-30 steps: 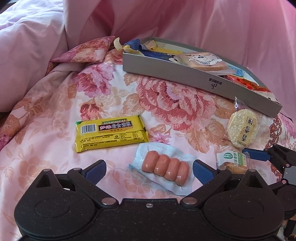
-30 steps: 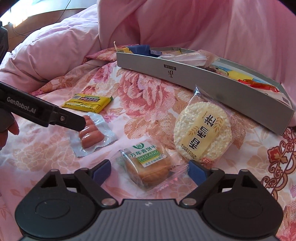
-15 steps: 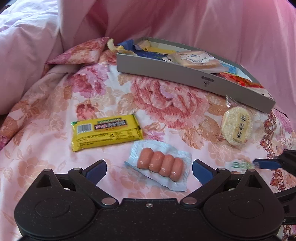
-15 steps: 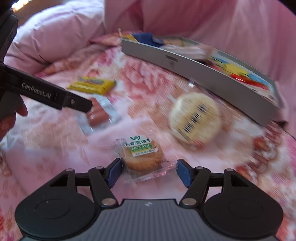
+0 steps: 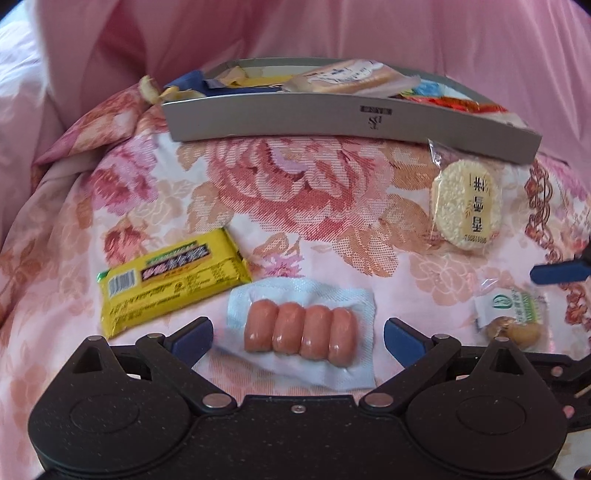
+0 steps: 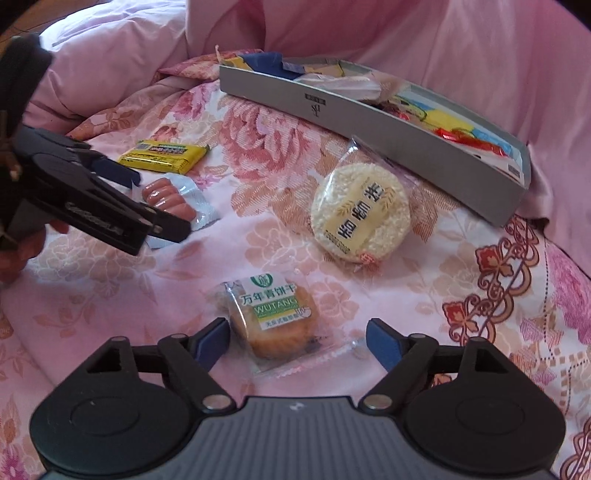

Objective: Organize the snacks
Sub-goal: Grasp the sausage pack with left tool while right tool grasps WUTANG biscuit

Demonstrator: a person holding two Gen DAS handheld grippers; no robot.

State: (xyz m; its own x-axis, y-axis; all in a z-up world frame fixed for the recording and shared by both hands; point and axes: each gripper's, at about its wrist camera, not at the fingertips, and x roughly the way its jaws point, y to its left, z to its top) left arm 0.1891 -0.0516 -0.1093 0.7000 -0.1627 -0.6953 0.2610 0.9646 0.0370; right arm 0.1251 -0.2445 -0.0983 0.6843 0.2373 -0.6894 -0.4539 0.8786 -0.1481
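On the bed, the sausage pack lies crosswise between the left tool's wide-open fingers, while the right tool, just reopened, straddles the biscuit packet untouched.

a bed fills the view. ahead of the jaws lies a pink bedspread with big red and peach flowers sewn on it. behind it a plain pink quilt is piled up in soft folds. daylight falls on the cloth. far off to the left, a bit of brown floor shows.
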